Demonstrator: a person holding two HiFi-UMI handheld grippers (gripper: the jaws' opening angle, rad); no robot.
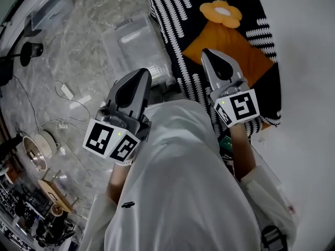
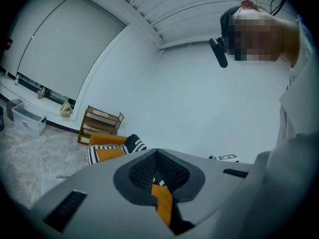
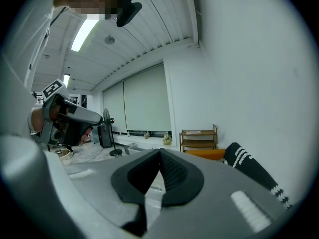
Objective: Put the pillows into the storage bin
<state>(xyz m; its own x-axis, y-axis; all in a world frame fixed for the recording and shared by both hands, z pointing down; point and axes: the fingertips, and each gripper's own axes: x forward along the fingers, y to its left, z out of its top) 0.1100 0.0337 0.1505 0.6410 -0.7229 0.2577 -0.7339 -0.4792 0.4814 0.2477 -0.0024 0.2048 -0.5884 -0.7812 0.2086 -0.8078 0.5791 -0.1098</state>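
Observation:
Black-and-white patterned pillows (image 1: 230, 41) with orange panels and an orange flower lie at the upper right on a white surface. A clear storage bin (image 1: 133, 43) stands on the marble floor just left of them. My left gripper (image 1: 142, 73) is shut and empty, its tip near the bin's near corner. My right gripper (image 1: 208, 53) is also shut and empty, held over the orange pillow panel. In the left gripper view the pillows (image 2: 107, 151) lie beyond the shut left gripper (image 2: 157, 152). A striped black pillow (image 3: 249, 166) shows to the right of the right gripper (image 3: 160, 152).
A second clear bin (image 1: 52, 7) sits at the top left beside a fan stand (image 1: 29, 51). Cables and a power strip (image 1: 68, 92) lie on the floor. Clutter fills the lower left corner. A wooden shelf (image 2: 102, 121) stands by the far wall.

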